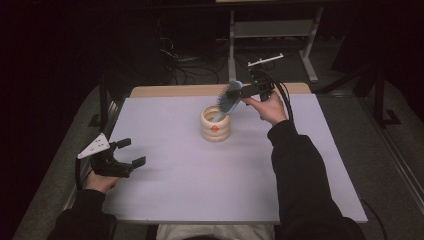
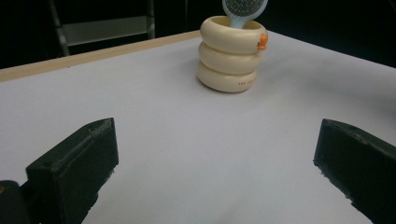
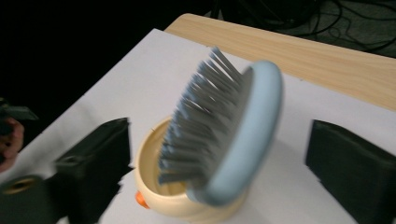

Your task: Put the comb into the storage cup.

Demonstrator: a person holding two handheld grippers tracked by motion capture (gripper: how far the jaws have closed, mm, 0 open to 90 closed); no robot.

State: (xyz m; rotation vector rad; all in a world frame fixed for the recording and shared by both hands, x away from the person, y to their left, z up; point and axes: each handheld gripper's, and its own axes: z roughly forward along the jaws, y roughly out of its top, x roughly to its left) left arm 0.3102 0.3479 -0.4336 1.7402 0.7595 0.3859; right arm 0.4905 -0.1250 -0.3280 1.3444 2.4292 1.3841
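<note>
A cream cup shaped like stacked rings (image 1: 216,125) (image 2: 229,56) (image 3: 170,205) stands upright mid-table, an orange tab on its side. A light-blue hairbrush (image 1: 228,97) (image 2: 243,8) (image 3: 247,140) stands tilted in it, handle down, grey bristles facing left in the right gripper view. My right gripper (image 1: 246,92) (image 3: 217,135) is open, its jaws on either side of the brush head and clear of it. My left gripper (image 1: 134,151) (image 2: 217,135) is open over the table's left edge, with nothing between its jaws, pointed at the cup.
A white mat (image 1: 200,190) covers the table, with a strip of bare wood (image 1: 175,91) along the far edge. Behind the table are a metal shelf frame (image 1: 270,30) and cables on the dark floor.
</note>
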